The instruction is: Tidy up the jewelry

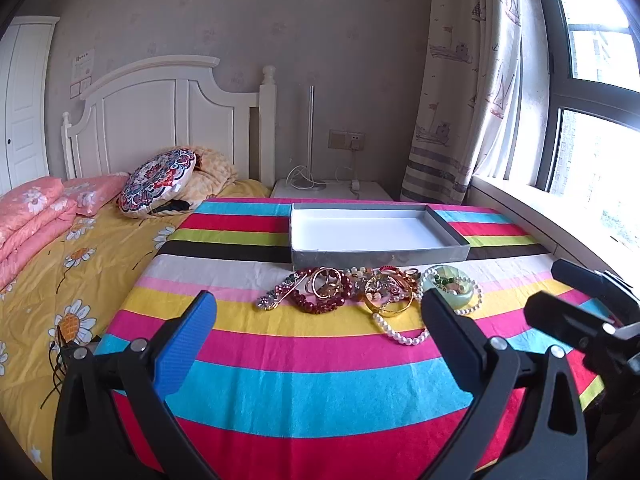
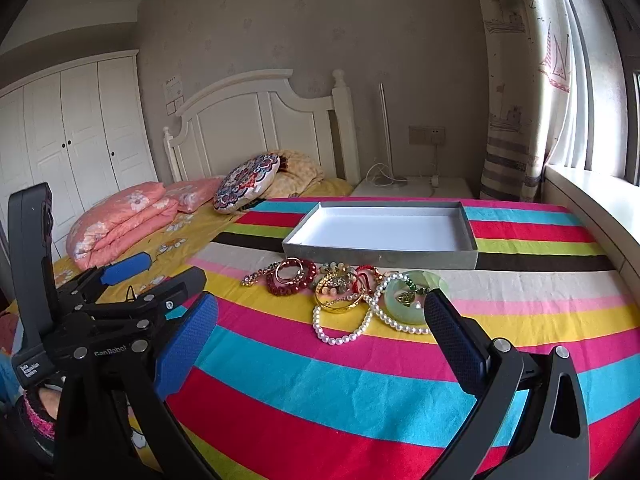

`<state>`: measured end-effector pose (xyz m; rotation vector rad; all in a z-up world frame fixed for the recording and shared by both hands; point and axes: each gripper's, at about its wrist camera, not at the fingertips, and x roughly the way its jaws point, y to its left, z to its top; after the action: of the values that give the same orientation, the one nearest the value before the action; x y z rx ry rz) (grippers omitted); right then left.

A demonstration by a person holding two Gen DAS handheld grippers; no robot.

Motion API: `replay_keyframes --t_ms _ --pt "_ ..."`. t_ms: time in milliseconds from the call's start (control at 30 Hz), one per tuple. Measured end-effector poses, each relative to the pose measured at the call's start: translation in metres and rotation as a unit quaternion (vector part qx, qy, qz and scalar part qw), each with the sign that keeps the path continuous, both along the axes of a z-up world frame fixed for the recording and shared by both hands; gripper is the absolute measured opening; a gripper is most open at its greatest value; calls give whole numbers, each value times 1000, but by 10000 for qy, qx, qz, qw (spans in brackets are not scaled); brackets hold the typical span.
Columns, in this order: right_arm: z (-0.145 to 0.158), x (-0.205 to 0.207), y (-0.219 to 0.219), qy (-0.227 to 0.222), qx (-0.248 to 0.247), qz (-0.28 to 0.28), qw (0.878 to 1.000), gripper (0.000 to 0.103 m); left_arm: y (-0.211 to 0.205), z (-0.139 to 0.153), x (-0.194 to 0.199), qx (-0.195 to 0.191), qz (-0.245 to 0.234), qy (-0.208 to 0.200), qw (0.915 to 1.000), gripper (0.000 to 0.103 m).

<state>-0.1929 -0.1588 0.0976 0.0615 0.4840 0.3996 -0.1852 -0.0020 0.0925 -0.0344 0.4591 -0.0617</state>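
A pile of jewelry [image 1: 368, 290] lies on the striped cloth: a red bead bracelet [image 1: 320, 302], a gold bangle [image 1: 390, 306], a pearl strand [image 1: 400, 334] and a pale green jade bangle [image 1: 454, 286]. Behind it stands an empty grey box [image 1: 376, 256] with a white inside. My left gripper [image 1: 320, 320] is open and empty, hovering in front of the pile. My right gripper [image 2: 320, 320] is open and empty, just in front of the pearl strand [image 2: 340, 334] and jade bangle [image 2: 412, 296]. The box [image 2: 380, 254] and pile [image 2: 340, 284] show there too.
The striped cloth [image 1: 320, 380] covers a table beside a bed with a yellow flowered sheet [image 1: 60, 260], pink quilts [image 1: 32, 216] and a round patterned cushion [image 1: 158, 182]. A white nightstand [image 1: 332, 190] stands behind. A window sill [image 1: 560, 208] runs along the right.
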Motion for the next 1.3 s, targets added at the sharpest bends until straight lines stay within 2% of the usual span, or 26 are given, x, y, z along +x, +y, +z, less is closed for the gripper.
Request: replay_keyframes --t_ms 267,333,400,467,500,600,767,933,1000,1100,1233,1300 --pt "-7 0 7 69 -292 -55 9995 99 1 -1 -1 -29 1 -31 10000 101" --pt "-9 -2 9 37 -461 -251 9986 99 1 -3 0 -32 -15 -8 10000 101" --pt "-11 -6 11 -147 -708 -671 9951 99 2 -6 1 -57 -38 -6 10000 101" --pt "-12 -8 9 -330 -966 -1273 9866 99 3 -9 1 -100 -74 -14 9999 101" --pt "-14 -7 7 -345 -991 -1349 9853 99 4 -11 2 -127 -92 -5 9999 101" --pt "-24 10 -7 43 -756 -1292 9887 99 8 -19 7 -153 -80 99 9998 101" --pt "-41 42 -42 568 -557 -1568 9844 99 22 -36 23 -193 -26 455 9988 101" --pt "-63 80 -66 1330 -302 -1362 9812 99 51 -56 53 -153 129 1070 9941 101" --pt "-68 93 -73 1446 -244 -1357 9798 99 59 -62 67 -48 215 1266 9917 101" --pt "-72 107 -71 1491 -421 -1337 9788 99 64 -68 91 -4 143 1560 9877 101" --pt "-75 125 -64 1560 -703 -1143 9786 98 49 -63 112 196 -163 1467 9889 101" --pt "-77 130 -58 1559 -857 -1100 9779 93 33 -59 121 399 -399 1311 9898 99"
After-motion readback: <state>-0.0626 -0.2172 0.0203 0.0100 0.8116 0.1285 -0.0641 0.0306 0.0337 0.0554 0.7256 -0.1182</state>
